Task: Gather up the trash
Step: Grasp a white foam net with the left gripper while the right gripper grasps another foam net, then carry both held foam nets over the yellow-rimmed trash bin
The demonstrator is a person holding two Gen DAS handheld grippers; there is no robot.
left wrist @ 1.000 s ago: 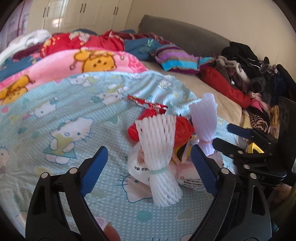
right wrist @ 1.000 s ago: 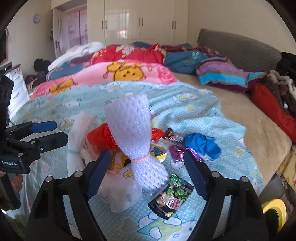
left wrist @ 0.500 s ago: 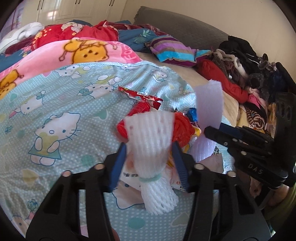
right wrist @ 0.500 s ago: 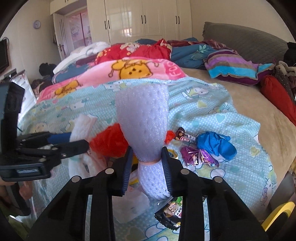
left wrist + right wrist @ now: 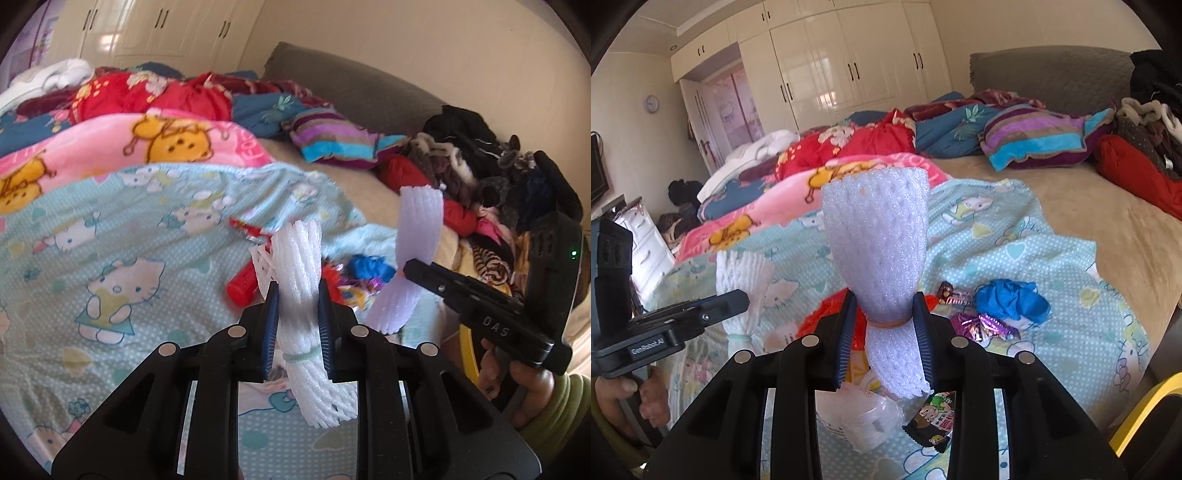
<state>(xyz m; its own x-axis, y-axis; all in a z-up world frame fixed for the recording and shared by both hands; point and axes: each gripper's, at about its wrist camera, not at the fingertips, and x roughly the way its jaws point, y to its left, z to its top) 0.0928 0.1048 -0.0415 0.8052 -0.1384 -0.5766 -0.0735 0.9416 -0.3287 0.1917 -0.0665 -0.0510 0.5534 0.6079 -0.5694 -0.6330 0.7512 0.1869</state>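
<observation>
left wrist: left claw (image 5: 297,325) closing, pads pinching white foam net bundle (image 5: 301,295) above the bed (image 5: 122,229) | right wrist: right claw (image 5: 886,339) clenched on lilac foam net (image 5: 877,243) at its rubber band | advice: keep both grips firm, carry clear of wrappers (image 5: 982,325)

The left gripper (image 5: 297,326) points down at a slant, its jaws closing on a white foam net (image 5: 299,280). The right gripper (image 5: 884,345) is clamped on a second foam net (image 5: 877,236). 2 hands, perhaps partly hidden, grip the handles.
</observation>
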